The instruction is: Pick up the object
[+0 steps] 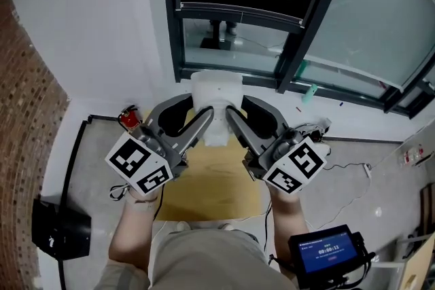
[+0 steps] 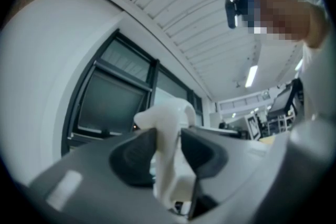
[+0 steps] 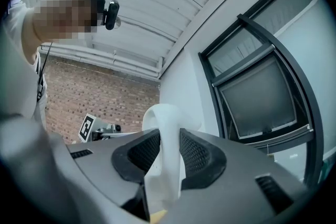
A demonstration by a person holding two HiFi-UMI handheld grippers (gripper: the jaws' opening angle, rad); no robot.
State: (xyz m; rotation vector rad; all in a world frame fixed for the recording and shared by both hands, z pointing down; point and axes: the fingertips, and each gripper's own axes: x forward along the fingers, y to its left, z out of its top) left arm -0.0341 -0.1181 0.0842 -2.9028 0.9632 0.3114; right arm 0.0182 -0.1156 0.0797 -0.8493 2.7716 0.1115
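I see the white plastic object (image 1: 216,93) held up in the air between my two grippers, in front of a dark window frame (image 1: 299,44) and above a tan board (image 1: 211,187) lying on the floor. My left gripper (image 1: 202,122) pinches the object's left side and my right gripper (image 1: 234,122) pinches its right side. In each gripper view both dark pads (image 3: 197,157) press against a thin white wall of it. A small screen (image 1: 327,251) glows blue near my right forearm.
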